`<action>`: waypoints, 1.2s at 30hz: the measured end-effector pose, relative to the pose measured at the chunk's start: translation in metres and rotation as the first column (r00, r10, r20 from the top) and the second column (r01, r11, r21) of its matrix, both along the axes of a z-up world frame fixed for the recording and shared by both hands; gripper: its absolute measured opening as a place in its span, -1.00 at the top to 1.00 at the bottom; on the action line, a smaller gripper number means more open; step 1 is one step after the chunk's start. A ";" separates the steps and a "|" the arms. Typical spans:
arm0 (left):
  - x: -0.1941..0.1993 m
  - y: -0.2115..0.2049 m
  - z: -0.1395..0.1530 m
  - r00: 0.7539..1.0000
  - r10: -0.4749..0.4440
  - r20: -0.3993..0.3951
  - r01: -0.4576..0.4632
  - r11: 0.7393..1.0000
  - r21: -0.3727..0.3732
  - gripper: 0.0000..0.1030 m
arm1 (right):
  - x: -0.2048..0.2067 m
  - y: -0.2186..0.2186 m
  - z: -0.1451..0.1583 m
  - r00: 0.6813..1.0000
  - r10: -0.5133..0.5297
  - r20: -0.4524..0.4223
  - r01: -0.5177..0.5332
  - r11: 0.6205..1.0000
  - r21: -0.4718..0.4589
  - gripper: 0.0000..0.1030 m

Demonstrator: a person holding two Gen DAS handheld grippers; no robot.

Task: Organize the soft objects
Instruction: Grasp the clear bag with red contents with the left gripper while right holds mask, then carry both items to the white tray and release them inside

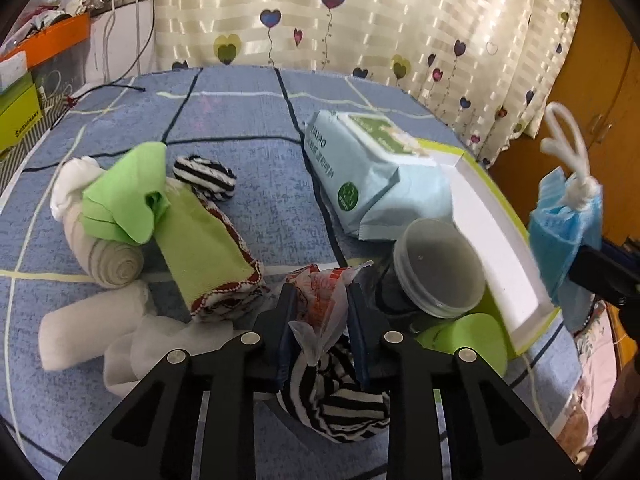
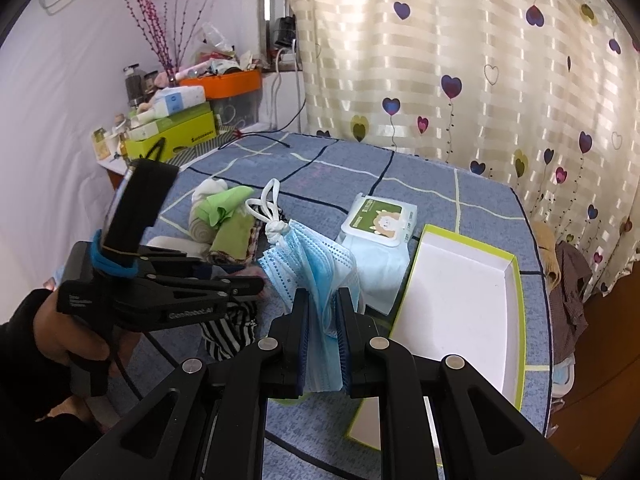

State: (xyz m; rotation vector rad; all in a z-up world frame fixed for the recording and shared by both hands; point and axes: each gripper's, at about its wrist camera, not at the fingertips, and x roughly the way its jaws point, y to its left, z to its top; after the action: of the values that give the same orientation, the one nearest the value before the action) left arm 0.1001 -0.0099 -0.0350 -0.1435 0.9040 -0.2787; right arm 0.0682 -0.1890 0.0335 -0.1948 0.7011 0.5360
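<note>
Holding masks [image 2: 316, 264] in right tongs [image 2: 323, 312], clenched, beside the box [image 2: 516, 280]. Left tongs [image 1: 320, 304] are clamped on a plastic bag [image 1: 324, 300] over a striped sock [image 1: 340, 404] on the bed [image 1: 248, 120]. Risk: thin film slips or snags the sock on lift.

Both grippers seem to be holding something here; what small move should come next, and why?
Probably carry the bundle of blue pleated face masks, clamped in the right gripper, over the open white-lined green box and release. The box looks empty beside it, while the left gripper is shut on a crinkled red-and-white plastic bag.
</note>
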 end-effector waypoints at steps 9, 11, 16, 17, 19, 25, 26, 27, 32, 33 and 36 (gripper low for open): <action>-0.023 0.009 0.039 0.996 0.015 0.088 -0.011 0.999 -0.047 0.50 | -0.011 0.001 0.008 0.999 -0.030 0.026 0.030 1.000 0.006 0.76; -0.026 0.009 0.046 0.994 0.016 0.104 -0.011 0.999 -0.050 0.50 | -0.013 0.001 0.010 0.999 -0.033 0.032 0.033 0.999 0.007 0.76; -0.033 0.007 0.060 0.992 0.015 0.129 -0.007 0.998 -0.062 0.50 | -0.020 -0.003 0.014 0.998 -0.051 0.043 0.051 0.999 0.009 0.76; -0.034 0.006 0.062 0.991 0.015 0.134 -0.006 0.998 -0.064 0.50 | -0.021 -0.005 0.015 0.997 -0.055 0.045 0.055 0.998 0.010 0.76; -0.035 0.003 0.067 0.990 0.013 0.143 -0.004 0.998 -0.061 0.50 | -0.022 -0.009 0.017 0.997 -0.065 0.048 0.065 0.998 0.014 0.76; -0.035 -0.013 0.078 0.986 -0.015 0.166 0.025 0.998 -0.055 0.50 | -0.021 -0.027 0.018 0.993 -0.103 0.049 0.102 0.994 0.029 0.76; -0.035 -0.016 0.080 0.985 -0.021 0.169 0.030 0.998 -0.054 0.50 | -0.020 -0.029 0.017 0.993 -0.109 0.047 0.108 0.994 0.030 0.76; -0.035 -0.019 0.081 0.985 -0.027 0.172 0.037 0.998 -0.053 0.50 | -0.020 -0.032 0.017 0.992 -0.116 0.046 0.115 0.993 0.031 0.76; -0.029 -0.047 0.088 0.981 -0.074 0.181 0.083 0.995 -0.046 0.50 | -0.015 -0.055 0.012 0.986 -0.164 0.036 0.163 0.986 0.043 0.76; -0.028 -0.053 0.089 0.980 -0.084 0.182 0.093 0.995 -0.044 0.50 | -0.013 -0.061 0.011 0.983 -0.178 0.030 0.177 0.983 0.045 0.76; -0.022 -0.072 0.091 0.976 -0.118 0.181 0.127 0.991 -0.038 0.50 | -0.007 -0.078 0.005 0.976 -0.216 0.015 0.215 0.975 0.048 0.76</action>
State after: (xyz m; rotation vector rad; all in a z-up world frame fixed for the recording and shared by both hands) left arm 0.0778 -0.0819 0.0559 -0.1062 0.7287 -0.4226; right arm 0.0607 -0.2671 0.0381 -0.0789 0.6800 0.3416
